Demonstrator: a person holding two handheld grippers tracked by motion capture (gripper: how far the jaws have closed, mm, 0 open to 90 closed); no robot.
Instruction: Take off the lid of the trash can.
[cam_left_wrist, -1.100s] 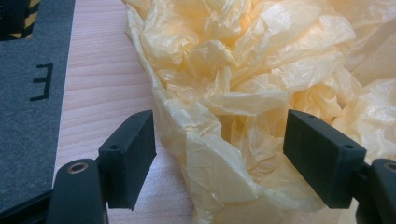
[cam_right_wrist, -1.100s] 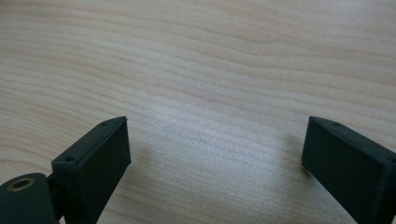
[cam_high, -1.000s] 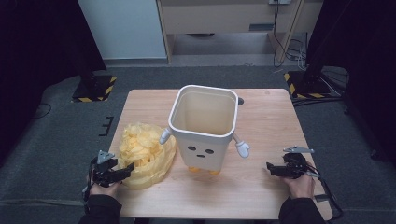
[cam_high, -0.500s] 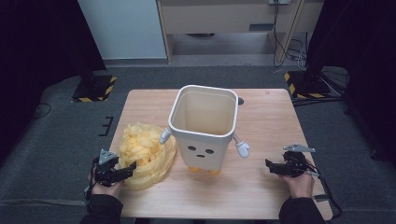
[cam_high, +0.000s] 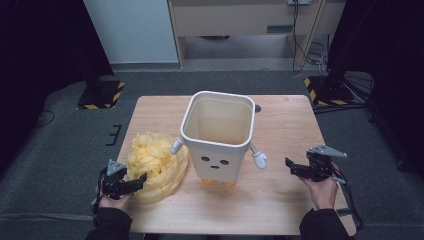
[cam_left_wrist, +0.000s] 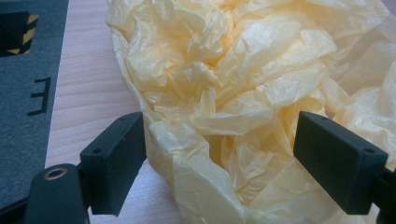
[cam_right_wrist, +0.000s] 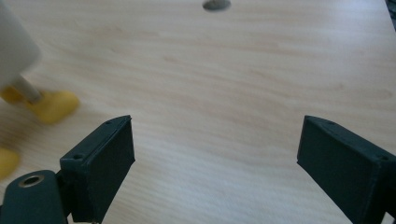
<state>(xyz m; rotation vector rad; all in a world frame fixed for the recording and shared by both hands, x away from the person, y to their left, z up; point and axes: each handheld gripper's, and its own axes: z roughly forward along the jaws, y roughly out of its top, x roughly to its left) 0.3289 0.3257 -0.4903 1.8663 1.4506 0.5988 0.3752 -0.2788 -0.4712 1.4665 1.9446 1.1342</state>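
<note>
Two grippers are at work over the bench (cam_high: 280, 200), and we judge the step to be the approach to the bag (cam_high: 155, 165), before any grasp. On the left, our left gripper (cam_high: 142, 178) sits at the bag's near edge; its jaws have just been opening and stand wide, with crumpled folds between them but no pad pressing. The next move calls for pushing in and closing on a firm fold near the rim. The bag is thin, pale yellow, translucent plastic, heaped and creased, lying on the bench just left of the bin (cam_high: 217, 140) and touching it. The bin is white, upright, empty, with a small face. On the right, our right gripper (cam_high: 289, 165) hovers open above bare wood, holding nothing.
</note>
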